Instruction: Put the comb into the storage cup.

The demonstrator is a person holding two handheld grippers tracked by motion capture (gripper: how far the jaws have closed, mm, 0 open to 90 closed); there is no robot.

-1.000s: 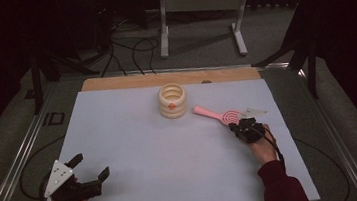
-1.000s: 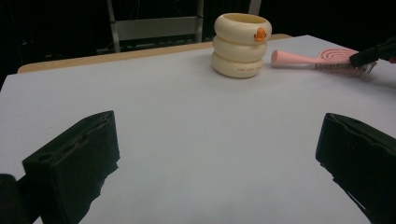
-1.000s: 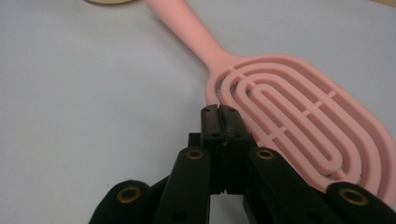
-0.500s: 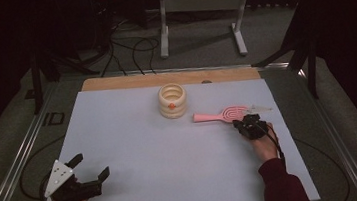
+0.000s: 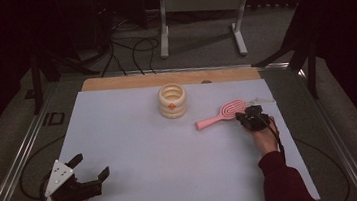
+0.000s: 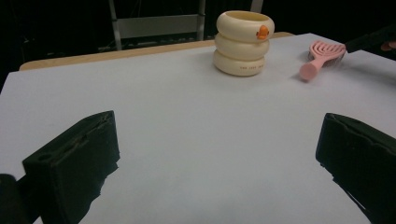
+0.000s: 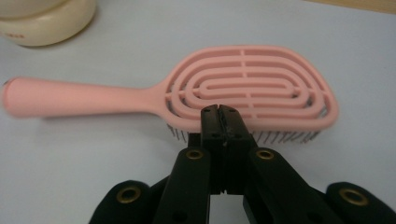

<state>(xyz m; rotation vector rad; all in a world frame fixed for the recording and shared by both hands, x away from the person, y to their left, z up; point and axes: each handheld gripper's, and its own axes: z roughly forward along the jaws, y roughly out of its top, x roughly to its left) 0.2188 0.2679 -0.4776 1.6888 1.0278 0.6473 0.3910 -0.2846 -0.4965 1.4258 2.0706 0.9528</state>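
Note:
A pink hairbrush (image 5: 221, 115) lies bristles down on the white tabletop (image 5: 136, 150), right of centre, its handle pointing left and slightly toward me. My right gripper (image 5: 242, 116) is shut, with nothing between the jaws. In the right gripper view its joined tips (image 7: 219, 114) touch the near rim of the hairbrush (image 7: 243, 88) head. My left gripper (image 5: 93, 165) rests open at the near left corner. In the left gripper view its jaws (image 6: 219, 149) stand wide apart over bare table, with the hairbrush (image 6: 322, 55) far off.
A cream ringed container (image 5: 172, 101) with an orange mark stands upright at the table's far centre, left of the brush head; it is also in the left gripper view (image 6: 243, 43). A wooden strip (image 5: 169, 78) edges the far side. A metal stand (image 5: 197, 8) and cables lie beyond.
The brush has swung round: its handle, first pointing to the far left, now points left and toward me. My right gripper moved slightly with the head. The left gripper stayed still.

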